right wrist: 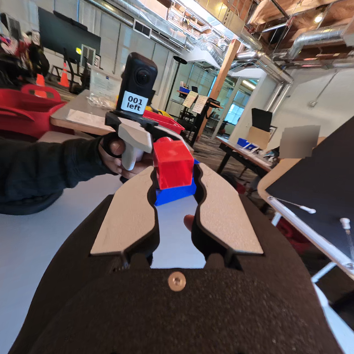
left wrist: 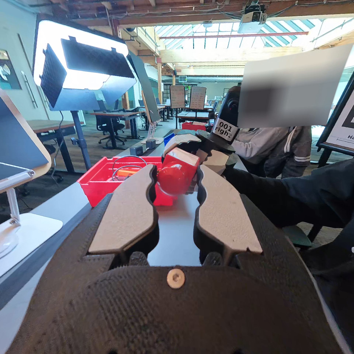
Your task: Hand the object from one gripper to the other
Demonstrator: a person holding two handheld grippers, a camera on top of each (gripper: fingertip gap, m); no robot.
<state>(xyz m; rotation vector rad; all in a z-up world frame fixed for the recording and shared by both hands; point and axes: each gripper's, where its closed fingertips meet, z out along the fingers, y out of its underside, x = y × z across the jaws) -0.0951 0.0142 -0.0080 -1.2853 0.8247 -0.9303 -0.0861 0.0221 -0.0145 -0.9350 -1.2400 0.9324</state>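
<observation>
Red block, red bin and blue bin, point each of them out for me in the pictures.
Red block (right wrist: 173,166): right wrist view, on its front face.
Red bin (left wrist: 95,183): left wrist view, on its near outer wall.
Blue bin (right wrist: 175,193): right wrist view, on its wall below the block.

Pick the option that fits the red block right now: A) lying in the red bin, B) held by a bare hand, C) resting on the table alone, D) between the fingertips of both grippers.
D: the red block sits between the fingertips of the left gripper and the right gripper, above the table.

Red bin (left wrist: 99,178) close behind tongs; blue bin (right wrist: 174,193) just below block.
</observation>
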